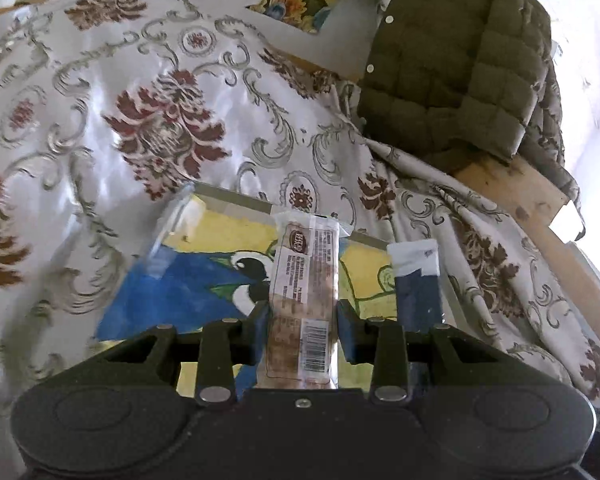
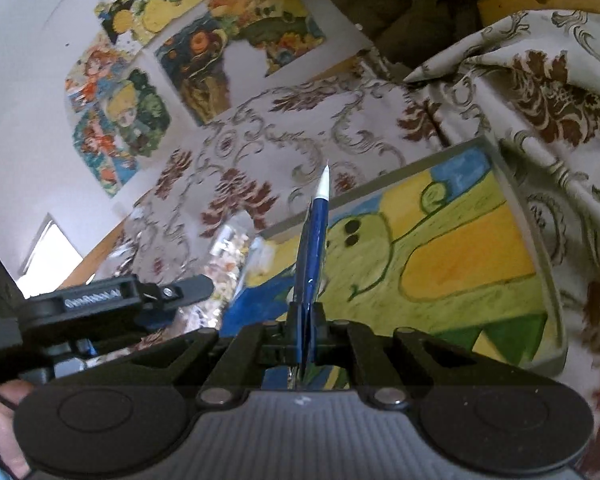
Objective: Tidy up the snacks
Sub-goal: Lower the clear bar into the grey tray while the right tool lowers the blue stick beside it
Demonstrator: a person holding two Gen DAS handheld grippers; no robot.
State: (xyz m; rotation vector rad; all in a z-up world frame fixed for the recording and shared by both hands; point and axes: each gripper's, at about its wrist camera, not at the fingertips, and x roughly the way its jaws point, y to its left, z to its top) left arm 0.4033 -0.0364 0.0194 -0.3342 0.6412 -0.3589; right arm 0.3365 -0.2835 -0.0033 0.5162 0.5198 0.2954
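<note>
Floral damask cloth (image 1: 148, 120) covers the whole work surface, cream with maroon and grey scrolls; painted tray (image 1: 204, 280) with a bird picture sits on it and serves as the landmark

Left wrist view: left gripper (image 1: 302, 320) hangs over the tray's near part, jaws part way apart and pinching a clear-wrapped brown snack bar (image 1: 300, 288) by its lower half, barcode label facing the camera, bar standing upright out of the jaws. Blue-and-white snack packet (image 1: 416, 280) shows just right of the bar, over the tray's right side, carried by the other gripper. Clear plastic bag (image 1: 172, 228) blurs over the tray's far-left corner. Olive quilted jacket (image 1: 452, 72) hangs beyond the tray to the upper right, a wooden beam (image 1: 540, 216) under it

Right wrist view: right gripper (image 2: 306, 320) is over the tray's (image 2: 480, 240) near-left corner, jaws pressed together on the blue-and-white snack packet (image 2: 312, 248), seen edge-on, white tip pointing away over the tray's far rim. Left gripper (image 2: 156, 300) is side-on, left of the tray. Clear bag of pale pieces (image 2: 224, 264) lies on the cloth (image 2: 284, 140) against the tray's left edge. Colourful paintings (image 2: 204, 48) hang on the white wall beyond the tray. A hand (image 2: 4, 420) shows at the lower left corner, well off the tray
</note>
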